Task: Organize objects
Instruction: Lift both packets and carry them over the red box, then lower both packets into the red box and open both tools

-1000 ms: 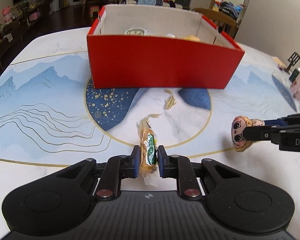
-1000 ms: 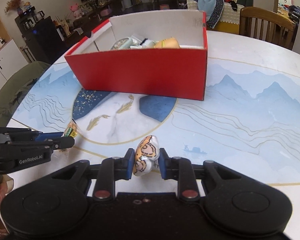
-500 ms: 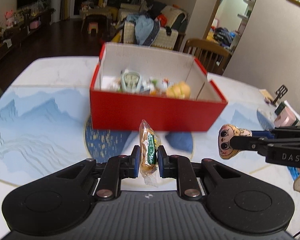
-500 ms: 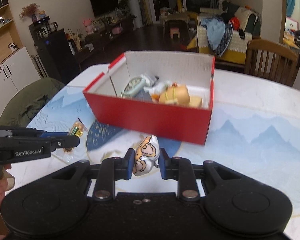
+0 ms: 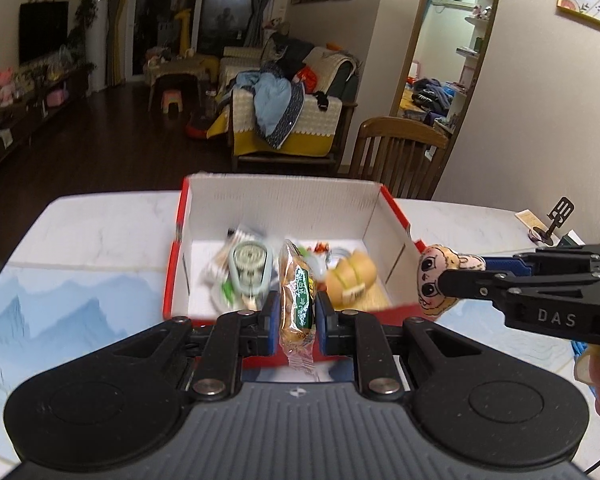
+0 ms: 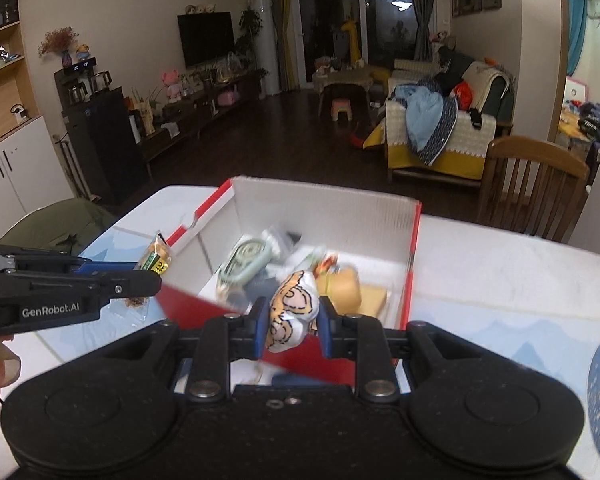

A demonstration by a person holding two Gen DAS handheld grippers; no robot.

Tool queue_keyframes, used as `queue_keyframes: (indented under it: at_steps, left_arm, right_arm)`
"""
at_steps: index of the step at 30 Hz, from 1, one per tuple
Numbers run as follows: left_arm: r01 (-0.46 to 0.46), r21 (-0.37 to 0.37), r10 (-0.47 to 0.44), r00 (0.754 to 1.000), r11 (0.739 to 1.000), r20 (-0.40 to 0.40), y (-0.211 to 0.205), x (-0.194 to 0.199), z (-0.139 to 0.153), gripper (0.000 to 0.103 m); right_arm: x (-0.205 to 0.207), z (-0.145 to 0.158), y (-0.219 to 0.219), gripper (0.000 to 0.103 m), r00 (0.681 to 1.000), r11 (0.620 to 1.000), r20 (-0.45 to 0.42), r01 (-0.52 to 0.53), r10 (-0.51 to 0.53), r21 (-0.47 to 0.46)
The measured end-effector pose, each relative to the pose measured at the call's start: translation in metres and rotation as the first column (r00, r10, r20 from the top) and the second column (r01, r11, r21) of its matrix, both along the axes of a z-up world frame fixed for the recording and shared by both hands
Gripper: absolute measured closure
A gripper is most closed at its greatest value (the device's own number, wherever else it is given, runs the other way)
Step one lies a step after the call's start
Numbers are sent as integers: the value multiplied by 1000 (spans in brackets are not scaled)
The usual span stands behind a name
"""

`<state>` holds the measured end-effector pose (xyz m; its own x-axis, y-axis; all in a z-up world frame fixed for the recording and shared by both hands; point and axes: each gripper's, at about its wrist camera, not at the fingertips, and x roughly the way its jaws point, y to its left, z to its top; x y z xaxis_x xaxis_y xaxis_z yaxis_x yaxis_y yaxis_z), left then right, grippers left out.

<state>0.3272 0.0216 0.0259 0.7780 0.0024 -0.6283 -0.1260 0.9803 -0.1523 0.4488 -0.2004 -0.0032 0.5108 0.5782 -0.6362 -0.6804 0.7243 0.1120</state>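
Both grippers have risen from table level and now hang above the near wall of the red box (image 5: 396,216). Left gripper (image 5: 298,312) stays clamped on the wrapped snack bar (image 5: 296,300); right gripper (image 6: 290,320) stays clamped on the cartoon-face packet (image 6: 294,312). Inside the box lie a green-rimmed item (image 5: 249,266) and a bun-like item (image 5: 350,274)

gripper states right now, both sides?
Left gripper: closed on the wrapped snack bar.
Right gripper: closed on the cartoon-face packet.
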Motion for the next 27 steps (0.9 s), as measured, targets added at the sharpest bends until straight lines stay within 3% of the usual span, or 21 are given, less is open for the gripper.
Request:
queue_keyframes:
  at_steps: [7, 13, 19, 27]
  left_arm:
    - [26, 32, -25, 1000, 999, -19, 4, 43, -6, 86]
    - [24, 68, -20, 998, 997, -63, 11, 81, -19, 86]
    - [32, 42, -28, 995, 999, -100, 19, 112, -29, 86]
    - [50, 65, -39, 987, 997, -153, 15, 145, -51, 86]
  right_arm:
    - [44, -10, 21, 79, 998, 999, -54, 41, -41, 12]
    - [69, -28, 42, 79, 997, 998, -50, 64, -65, -27]
    - [89, -45, 54, 79, 995, 996, -61, 80, -82, -37]
    - [104, -64, 63, 79, 992, 994, -89, 88, -93, -67]
